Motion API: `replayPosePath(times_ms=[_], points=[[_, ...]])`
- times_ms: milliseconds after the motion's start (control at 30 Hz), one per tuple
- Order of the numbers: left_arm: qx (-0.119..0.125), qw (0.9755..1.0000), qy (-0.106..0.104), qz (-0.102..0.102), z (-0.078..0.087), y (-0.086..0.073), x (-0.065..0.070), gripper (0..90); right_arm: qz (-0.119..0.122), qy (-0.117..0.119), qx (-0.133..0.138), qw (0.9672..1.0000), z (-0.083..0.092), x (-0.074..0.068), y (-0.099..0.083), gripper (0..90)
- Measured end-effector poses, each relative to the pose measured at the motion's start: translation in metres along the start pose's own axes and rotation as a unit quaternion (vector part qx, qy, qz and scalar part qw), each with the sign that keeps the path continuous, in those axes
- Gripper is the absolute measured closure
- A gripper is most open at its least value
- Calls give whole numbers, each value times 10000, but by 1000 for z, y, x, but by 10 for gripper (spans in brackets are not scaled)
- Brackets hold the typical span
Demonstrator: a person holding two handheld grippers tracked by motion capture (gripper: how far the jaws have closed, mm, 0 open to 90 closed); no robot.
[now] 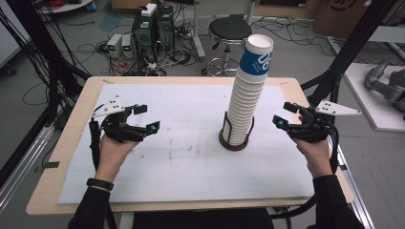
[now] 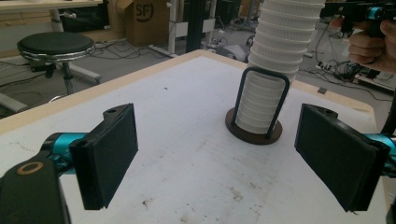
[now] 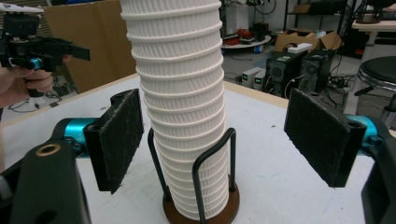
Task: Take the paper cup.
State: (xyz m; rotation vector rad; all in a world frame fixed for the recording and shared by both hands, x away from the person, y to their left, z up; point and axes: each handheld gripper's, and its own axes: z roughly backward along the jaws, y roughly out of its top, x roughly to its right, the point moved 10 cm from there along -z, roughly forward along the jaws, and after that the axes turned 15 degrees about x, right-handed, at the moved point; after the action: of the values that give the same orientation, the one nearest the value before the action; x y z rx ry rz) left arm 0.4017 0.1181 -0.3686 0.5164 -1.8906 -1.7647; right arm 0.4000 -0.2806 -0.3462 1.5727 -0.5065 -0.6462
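Beyond the far edge of the wooden table [image 1: 67, 143], topped with a white mat [image 1: 181, 157], a grey floor [image 1: 296, 52] carries tangled cables [image 1: 95, 47]. A black round stool [image 1: 230, 29] on a chrome base stands there, beside computer towers [image 1: 153, 26]. Cardboard boxes [image 2: 144, 21] sit farther back. Black frame struts [image 1: 28, 52] flank the table.

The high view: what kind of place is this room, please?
Most likely a robotics or engineering lab, not a home. Desktop computers stand on the floor among loose cables, cardboard boxes sit behind, and a work table holds a stack of paper cups in a holder.
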Motion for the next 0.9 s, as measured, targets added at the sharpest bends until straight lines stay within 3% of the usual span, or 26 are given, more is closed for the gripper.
replayPosePath(times_ms=[400, 900], points=[[-2, 9999, -78, 76, -1, 0, 3, 133, 119, 295, 132, 9994, -13, -17, 19, 199], [-45, 9997, -179, 189, -2, -1, 5, 132, 156, 465, 212, 9986, -41, -22, 45, 199]])
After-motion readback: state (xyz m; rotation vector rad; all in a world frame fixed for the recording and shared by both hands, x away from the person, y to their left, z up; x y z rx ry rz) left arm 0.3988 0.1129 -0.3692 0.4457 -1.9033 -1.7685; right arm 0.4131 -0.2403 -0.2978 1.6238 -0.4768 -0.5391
